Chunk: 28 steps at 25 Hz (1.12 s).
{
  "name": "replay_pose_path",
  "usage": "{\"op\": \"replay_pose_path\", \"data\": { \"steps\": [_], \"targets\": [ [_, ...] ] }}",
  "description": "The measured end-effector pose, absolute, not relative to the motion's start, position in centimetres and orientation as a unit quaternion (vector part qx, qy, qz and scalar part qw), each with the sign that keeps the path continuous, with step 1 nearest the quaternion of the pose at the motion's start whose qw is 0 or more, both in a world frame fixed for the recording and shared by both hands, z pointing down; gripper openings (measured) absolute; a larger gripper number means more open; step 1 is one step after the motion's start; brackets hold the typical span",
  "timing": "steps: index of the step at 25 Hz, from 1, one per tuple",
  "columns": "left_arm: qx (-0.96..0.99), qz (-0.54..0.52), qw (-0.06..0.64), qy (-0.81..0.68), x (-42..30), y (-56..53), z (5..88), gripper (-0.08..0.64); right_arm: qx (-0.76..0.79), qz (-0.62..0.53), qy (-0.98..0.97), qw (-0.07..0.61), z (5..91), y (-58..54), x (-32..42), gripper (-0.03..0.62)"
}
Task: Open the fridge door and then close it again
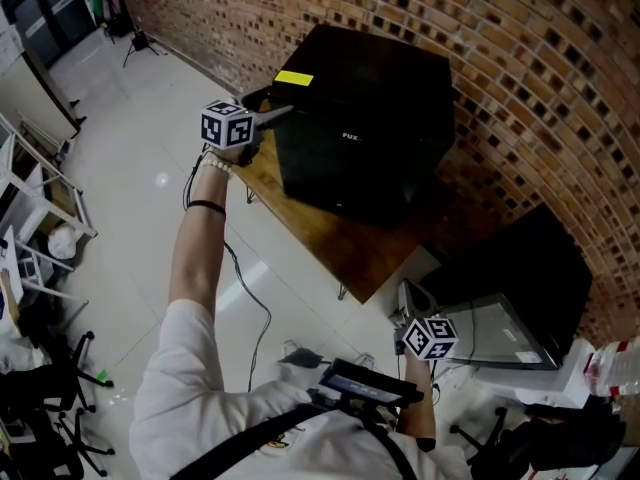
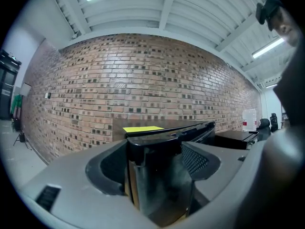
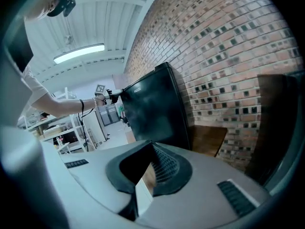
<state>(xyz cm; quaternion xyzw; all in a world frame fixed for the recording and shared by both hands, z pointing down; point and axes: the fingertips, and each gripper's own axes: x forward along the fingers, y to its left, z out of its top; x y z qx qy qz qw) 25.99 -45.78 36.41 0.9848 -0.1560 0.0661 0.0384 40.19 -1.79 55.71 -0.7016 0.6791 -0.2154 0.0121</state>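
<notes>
Black fridge (image 1: pixel 370 88) edge sits clamped in the left gripper (image 1: pixel 283 113).

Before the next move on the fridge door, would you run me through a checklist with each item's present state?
1. Left gripper gripping the fridge door edge: ok, the edge fills its jaws.
2. Right gripper shut, empty and away from the door: ok.
3. Door pulled open yet: cannot tell.
4. Fridge fully seated on the table: ok.
5. Nothing standing in front of the door: ok.
</notes>
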Motion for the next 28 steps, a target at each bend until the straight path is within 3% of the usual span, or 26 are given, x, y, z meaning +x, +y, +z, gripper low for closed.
{"op": "replay_pose_path", "data": {
  "steps": [18,28],
  "targets": [
    [0.946,0.051,0.014,-0.320,18.9,-32.3,36.1,0.340,-0.614,-0.163,0.772,-0.013,50.0,-10.3,38.3,0.000],
    [0.936,0.047,0.024,-0.347,16.8,-22.5,35.9,0.253,-0.581,-0.152,0.800,-0.012,48.7,-7.5,37.7,0.000]
  ]
}}
